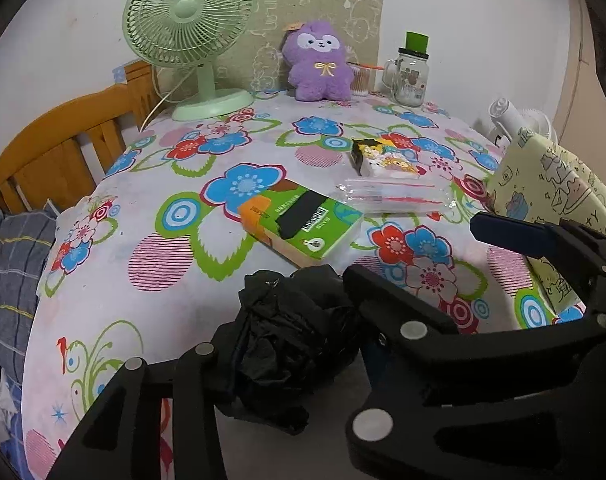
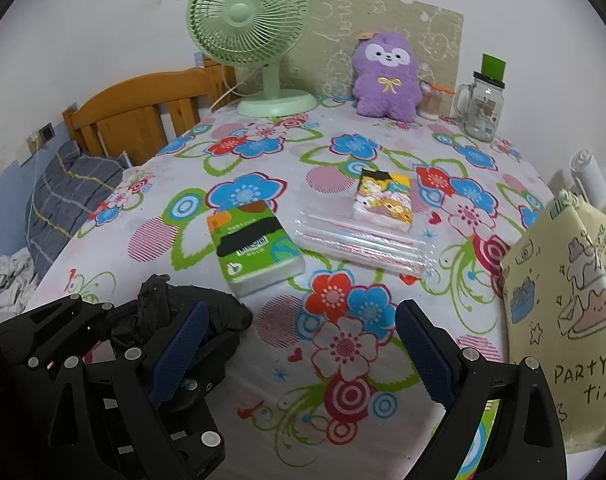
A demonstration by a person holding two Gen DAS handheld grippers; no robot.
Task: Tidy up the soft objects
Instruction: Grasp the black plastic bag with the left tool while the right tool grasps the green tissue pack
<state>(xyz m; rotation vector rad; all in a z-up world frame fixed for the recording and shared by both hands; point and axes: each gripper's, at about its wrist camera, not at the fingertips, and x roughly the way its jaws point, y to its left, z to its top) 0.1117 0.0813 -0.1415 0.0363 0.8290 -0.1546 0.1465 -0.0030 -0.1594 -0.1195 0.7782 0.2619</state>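
The black bag (image 1: 281,344), crumpled into a wad, lies at the lower centre of the left wrist view, on the near edge of the flowered cloth (image 1: 175,184). The left gripper (image 1: 279,360) has its jaws on either side of it, pressing into the wad. In the right wrist view the same bag (image 2: 175,312) sits at the lower left. The right gripper (image 2: 299,344) hangs at the bottom centre, jaws wide apart over bare cloth, holding nothing.

Just above the bag lies a green tissue pack (image 1: 299,224). To its right lie clear sleeves (image 1: 391,196) and a cartoon pack (image 1: 383,158). A yellow bag (image 1: 551,184) stands at the right edge. At the top stand a fan (image 1: 191,36), a purple plush (image 1: 319,64) and a jar (image 1: 409,76).
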